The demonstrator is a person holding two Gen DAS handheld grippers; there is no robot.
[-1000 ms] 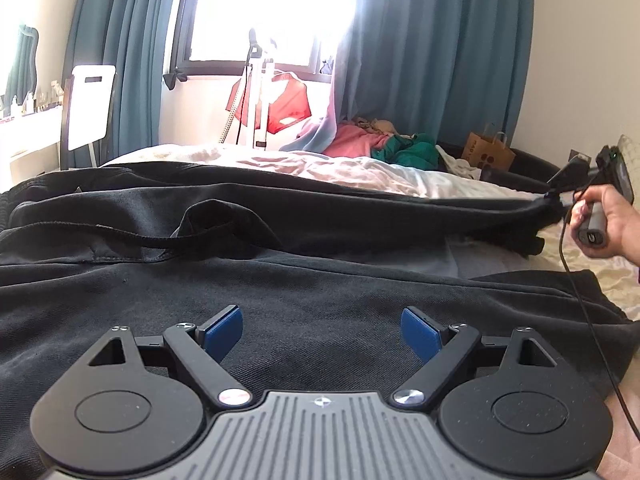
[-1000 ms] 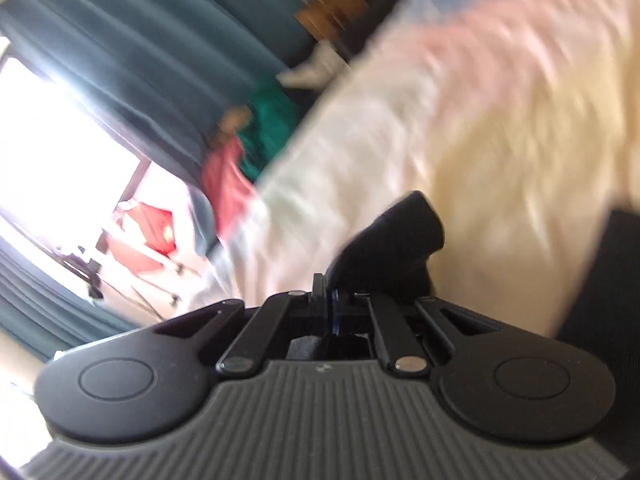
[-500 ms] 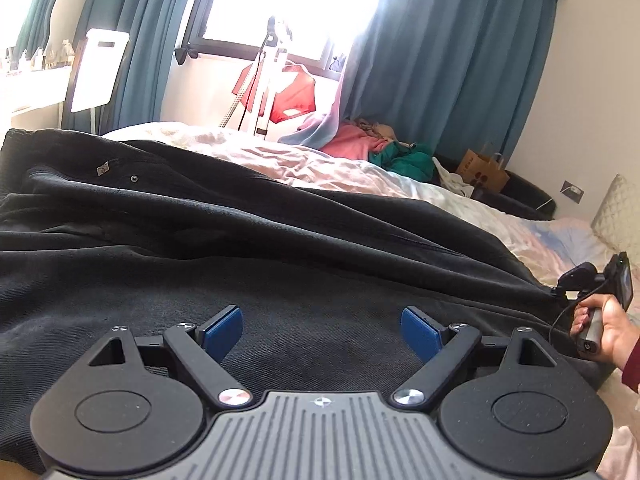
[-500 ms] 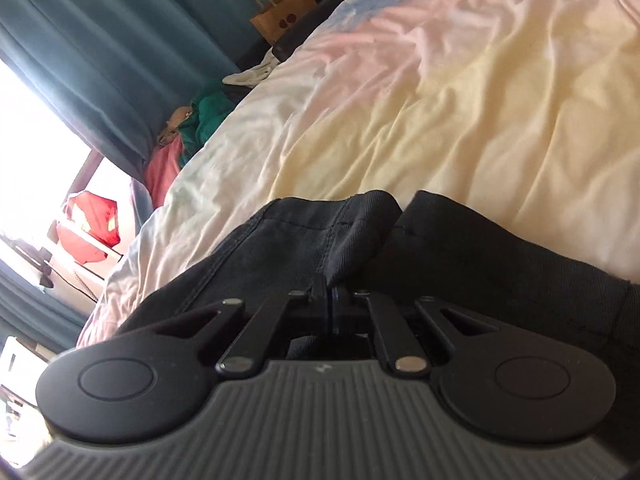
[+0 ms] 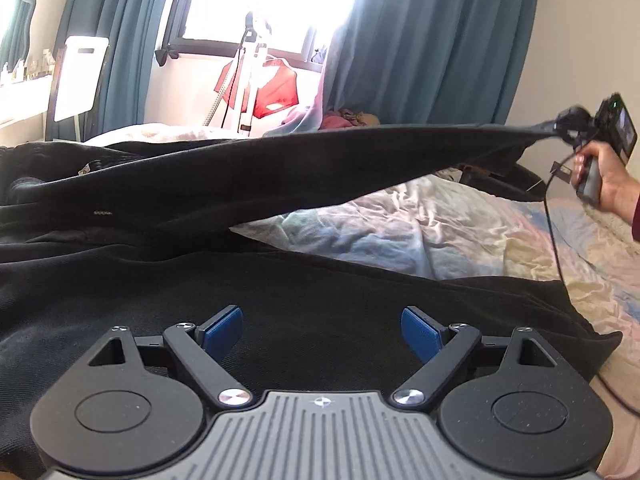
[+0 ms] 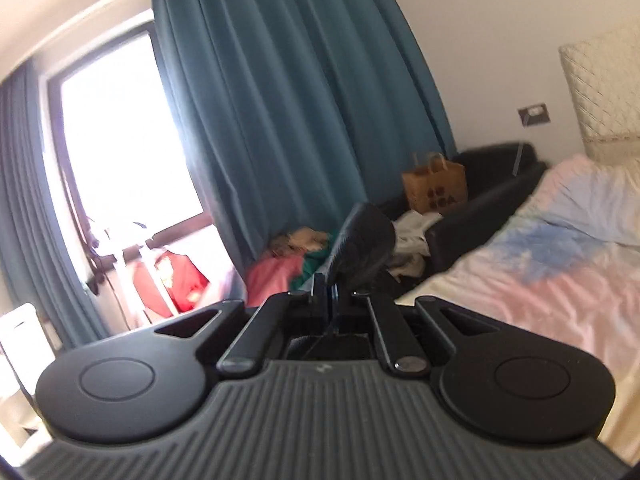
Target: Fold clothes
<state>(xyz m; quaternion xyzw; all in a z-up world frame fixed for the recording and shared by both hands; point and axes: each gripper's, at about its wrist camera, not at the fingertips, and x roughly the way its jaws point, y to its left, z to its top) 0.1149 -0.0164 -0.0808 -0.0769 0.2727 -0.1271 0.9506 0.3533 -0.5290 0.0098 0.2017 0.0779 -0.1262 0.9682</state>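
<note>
Your left wrist camera sits low and close over the black trousers (image 5: 320,300), looking slightly downward along the bed (image 5: 460,236) toward the window (image 5: 256,0) and teal curtains (image 5: 432,40). At its right edge it takes in your right hand (image 5: 604,184), which holds the other unit.

Your right wrist camera sits higher and faces nearly level toward the same window (image 6: 120,140) and curtains (image 6: 288,100); the frame is rolled and slightly blurred. A pinched fold of black cloth (image 6: 364,240) stands close before the lens.

Both views share window, curtains, the red garment (image 5: 276,92) (image 6: 176,280) and the bed (image 6: 540,280).

Right gripper (image 5: 560,126) risen, lifting black trouser leg (image 5: 320,168) clear of bed sheet (image 5: 440,232).
</note>
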